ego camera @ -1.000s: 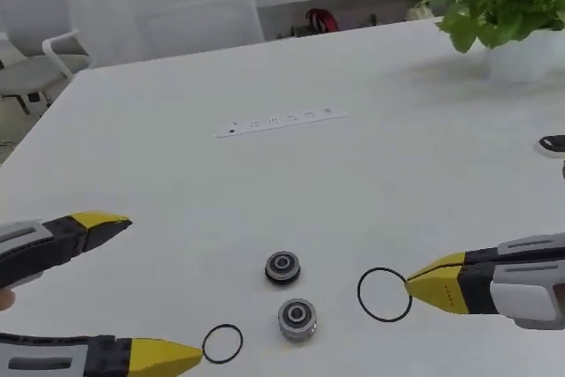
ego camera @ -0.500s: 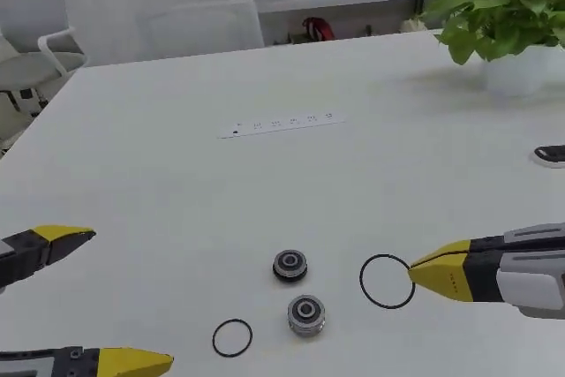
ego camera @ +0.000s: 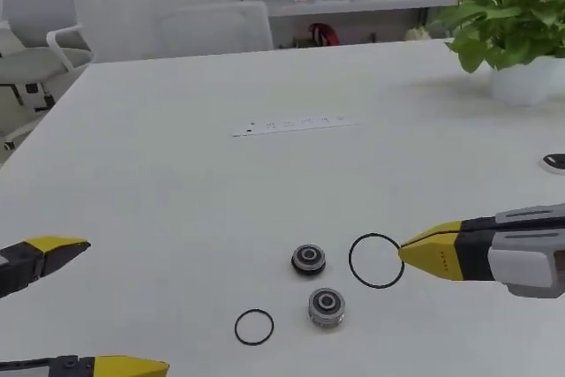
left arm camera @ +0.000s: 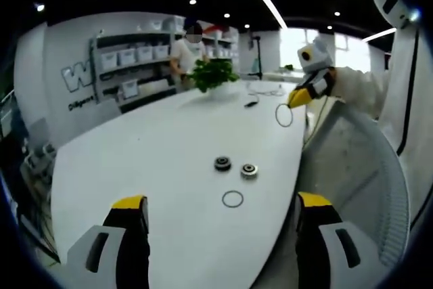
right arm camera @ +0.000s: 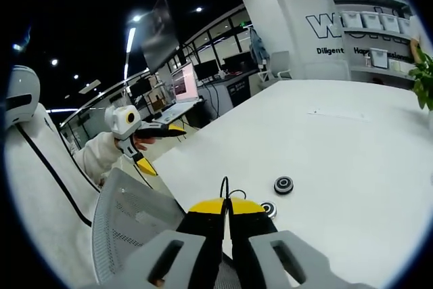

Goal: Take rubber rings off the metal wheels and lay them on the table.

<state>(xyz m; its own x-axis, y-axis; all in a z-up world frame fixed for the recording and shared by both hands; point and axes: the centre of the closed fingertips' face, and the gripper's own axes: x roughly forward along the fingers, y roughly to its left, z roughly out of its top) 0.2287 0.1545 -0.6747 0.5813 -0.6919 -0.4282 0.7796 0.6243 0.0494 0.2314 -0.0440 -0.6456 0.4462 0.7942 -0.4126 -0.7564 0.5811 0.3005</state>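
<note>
Surface: a broad white table (ego camera: 177, 156), matt. Near its front edge two round metal wheels with dark hubs are seen lying flat, one farther (ego camera: 308, 260) and one nearer (ego camera: 327, 305), just apart from each other.

Right gripper (ego camera: 404, 253): the yellow-tipped jaws are pressed together, and a large thin black rubber ring (ego camera: 375, 236) is pinched by its rim between the tips. The ring is held out leftward, just beside the farther wheel; whether it rests on the table cannot be told. In the right gripper view the black strand is seen rising from the closed tips.

Left gripper (ego camera: 128, 305): the jaws are spread wide and are empty. A small black rubber ring (ego camera: 237, 327) is laid flat on the table, left of the nearer wheel and apart from both jaws.

Change from a second ago: the left gripper has been drawn back to the left, away from the small ring, which its lower jaw tip nearly touched before. The large ring is now carried closer to the farther wheel. The wheels and the small ring are unmoved relative to one another; the whole view has shifted with the head.

Room: a flush white power strip (ego camera: 296, 124) is set in the table's middle. A green leafy plant in a white pot (ego camera: 508, 15) stands at the far right. Grey chairs (ego camera: 212, 28) are drawn up at the far edge, and a shelf with white containers (ego camera: 353, 2) runs along a lettered wall.
</note>
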